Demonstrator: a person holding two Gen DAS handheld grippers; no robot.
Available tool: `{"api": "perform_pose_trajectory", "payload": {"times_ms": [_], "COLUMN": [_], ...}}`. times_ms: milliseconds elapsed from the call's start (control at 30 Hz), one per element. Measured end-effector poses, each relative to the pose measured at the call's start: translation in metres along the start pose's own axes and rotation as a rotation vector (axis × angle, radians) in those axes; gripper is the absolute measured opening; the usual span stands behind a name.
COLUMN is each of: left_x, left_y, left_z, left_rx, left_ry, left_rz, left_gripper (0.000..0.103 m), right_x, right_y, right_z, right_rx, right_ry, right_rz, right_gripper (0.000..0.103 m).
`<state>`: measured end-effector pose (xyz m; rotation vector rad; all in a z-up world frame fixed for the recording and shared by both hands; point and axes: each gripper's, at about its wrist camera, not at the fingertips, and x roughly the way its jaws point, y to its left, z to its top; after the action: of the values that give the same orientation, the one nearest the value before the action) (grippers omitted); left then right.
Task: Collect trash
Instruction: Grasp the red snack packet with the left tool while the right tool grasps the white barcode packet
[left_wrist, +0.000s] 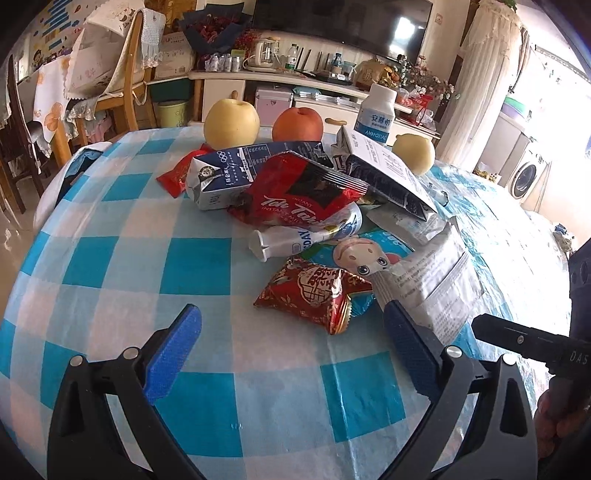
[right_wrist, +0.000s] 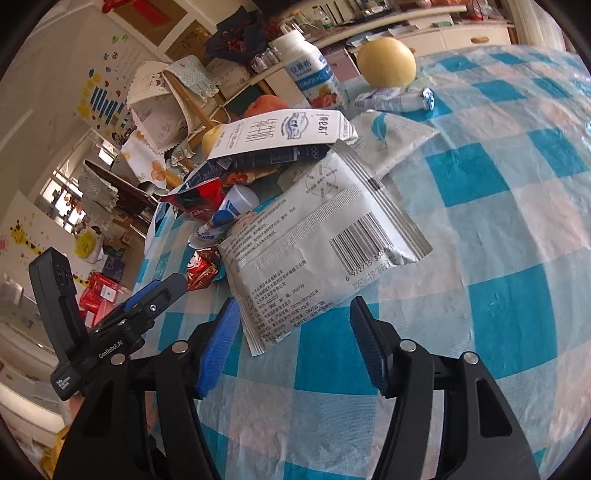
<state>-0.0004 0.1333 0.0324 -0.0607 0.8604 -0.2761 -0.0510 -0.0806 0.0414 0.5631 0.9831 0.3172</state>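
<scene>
A heap of trash lies mid-table: a red snack packet (left_wrist: 314, 295), a white bottle (left_wrist: 295, 236) on its side, a red tea bag pouch (left_wrist: 295, 192) and a blue milk carton (left_wrist: 229, 173). My left gripper (left_wrist: 293, 332) is open just short of the red packet and holds nothing. A grey barcode pouch (right_wrist: 321, 243) lies at the heap's near side in the right wrist view. My right gripper (right_wrist: 293, 321) is open, and the pouch's near corner reaches between its fingers without touching them. A second carton (right_wrist: 280, 133) leans on top of the heap.
Behind the heap stand a yellow apple (left_wrist: 231, 122), an orange fruit (left_wrist: 297, 123), a pale pear (left_wrist: 413, 151) and an upright yogurt bottle (left_wrist: 376, 114). The blue checked tablecloth (left_wrist: 147, 258) covers the round table. A wooden chair (left_wrist: 125, 74) stands beyond the far left edge.
</scene>
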Motion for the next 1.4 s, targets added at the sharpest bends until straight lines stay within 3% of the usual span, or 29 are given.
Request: {"api": "perform_pose_trajectory", "payload": {"times_ms": [133, 233, 400, 467, 833, 1067, 1200, 1400], "left_x": [0.013, 0.026, 0.033, 0.033, 0.025, 0.022, 0.021, 0.013], "left_y": [0.003, 0.007, 0.005, 0.003, -0.013, -0.008, 0.006, 0.02], "left_z": [0.006, 0.008, 0.009, 0.007, -0.003, -0.007, -0.007, -0.006], "left_rx": [0.004, -0.014, -0.02, -0.029, -0.006, -0.007, -0.046, -0.094], "left_ry": [0.024, 0.062, 0.065, 0.066, 0.065, 0.056, 0.052, 0.041], "left_rz": [-0.014, -0.025, -0.053, -0.063, -0.111, -0.111, -0.109, -0.116], "left_gripper": [0.09, 0.08, 0.069, 0.068, 0.062, 0.061, 0.057, 0.055], "right_x": [0.004, 0.01, 0.016, 0.02, 0.057, 0.077, 0.077, 0.074], "right_y": [-0.003, -0.002, 0.002, 0.002, 0.024, 0.041, 0.041, 0.042], "right_z": [0.005, 0.009, 0.022, 0.028, 0.054, 0.052, 0.051, 0.048], "right_rx": [0.035, 0.042, 0.053, 0.07, -0.029, -0.158, -0.182, -0.187], "right_ry": [0.006, 0.009, -0.032, -0.047, -0.13, -0.081, -0.062, -0.05], "right_rz": [0.029, 0.011, 0.013, 0.021, -0.149, -0.243, -0.251, -0.246], "right_gripper": [0.064, 0.078, 0.087, 0.09, 0.097, 0.096, 0.084, 0.078]}}
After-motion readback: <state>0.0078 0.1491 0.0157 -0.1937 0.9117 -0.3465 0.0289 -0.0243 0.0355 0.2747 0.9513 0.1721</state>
